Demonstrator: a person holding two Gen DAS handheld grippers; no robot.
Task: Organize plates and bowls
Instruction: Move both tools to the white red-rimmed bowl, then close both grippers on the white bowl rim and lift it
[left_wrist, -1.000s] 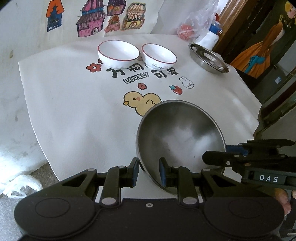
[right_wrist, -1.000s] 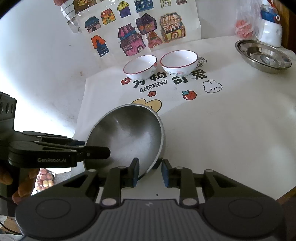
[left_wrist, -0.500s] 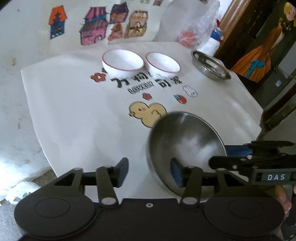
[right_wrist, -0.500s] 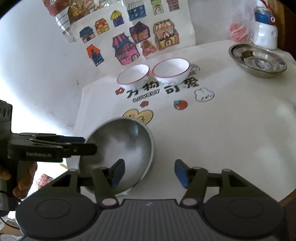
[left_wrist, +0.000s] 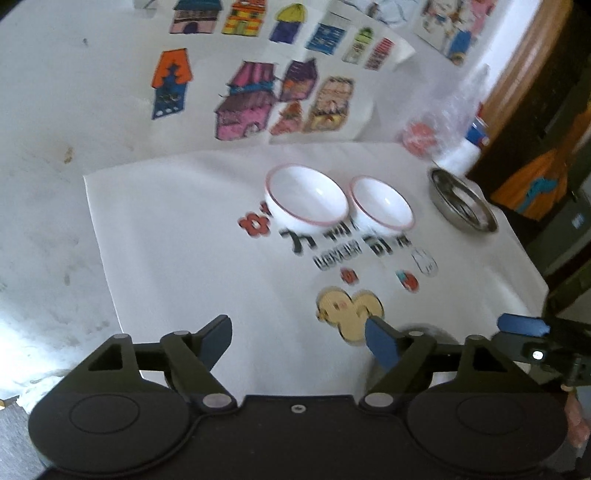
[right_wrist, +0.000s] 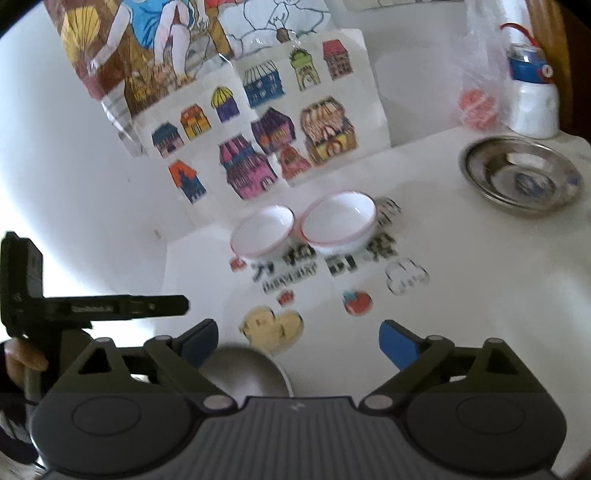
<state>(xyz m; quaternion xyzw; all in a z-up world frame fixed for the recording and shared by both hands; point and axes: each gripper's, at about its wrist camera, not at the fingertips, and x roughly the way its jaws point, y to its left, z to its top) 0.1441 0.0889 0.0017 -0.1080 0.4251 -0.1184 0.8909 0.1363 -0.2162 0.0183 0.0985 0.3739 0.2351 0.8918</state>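
Both claws, left claw (left_wrist: 299, 341) and right claw (right_wrist: 297, 341), have just been opening and are released, nothing between them. At six o'clock lies the steel bowl (right_wrist: 245, 373) on the worktop (right_wrist: 480, 295): likely light, stiff, slippery; pinch its rim. At twelve o'clock, two white bowls (right_wrist: 338, 225), probably breakable.

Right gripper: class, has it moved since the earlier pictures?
Yes. The right gripper has pulled back from the steel bowl toward the near table edge; its jaws have just been opening, nothing between them. The duck print now shows whole.
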